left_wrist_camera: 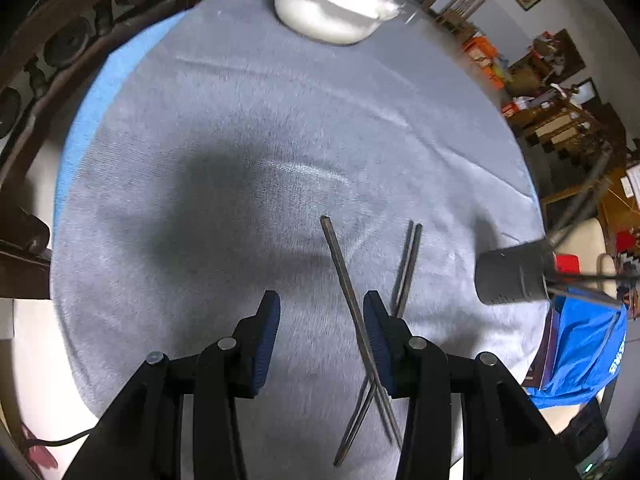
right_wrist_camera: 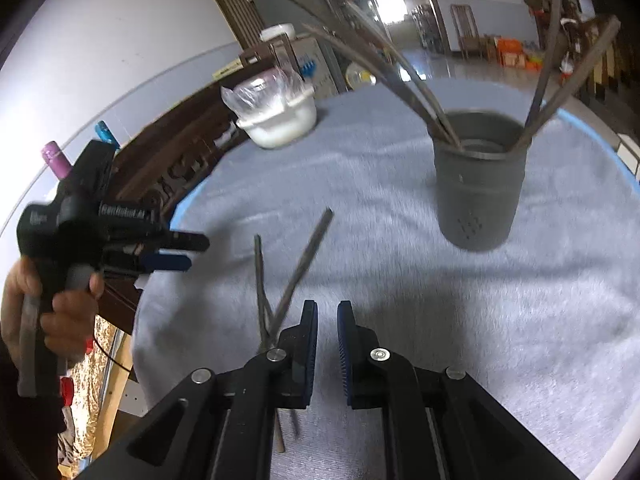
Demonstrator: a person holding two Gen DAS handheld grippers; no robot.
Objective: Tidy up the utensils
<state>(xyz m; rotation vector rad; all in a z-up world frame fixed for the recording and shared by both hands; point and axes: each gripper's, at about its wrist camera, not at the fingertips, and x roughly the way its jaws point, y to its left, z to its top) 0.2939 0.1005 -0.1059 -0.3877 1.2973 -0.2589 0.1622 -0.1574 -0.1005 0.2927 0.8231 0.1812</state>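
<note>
While both grippers, left gripper (left_wrist_camera: 320,320) and right gripper (right_wrist_camera: 327,328), hang parted and empty, crossed chopsticks (left_wrist_camera: 360,308) (dark ones) lie on the tablecloth (left_wrist_camera: 240,120).

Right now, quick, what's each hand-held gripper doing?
Left hand-held gripper: open, holding nothing, chopsticks lie loose on the cloth below.
Right hand-held gripper: nearly closed, a narrow gap, holding nothing.

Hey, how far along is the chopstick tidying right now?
Partly done: several chopsticks already stand in the grey holder. Nothing is in hand; the left claw and right claw are both open and empty. Left: the crossed chopsticks lying on the cloth.
</note>
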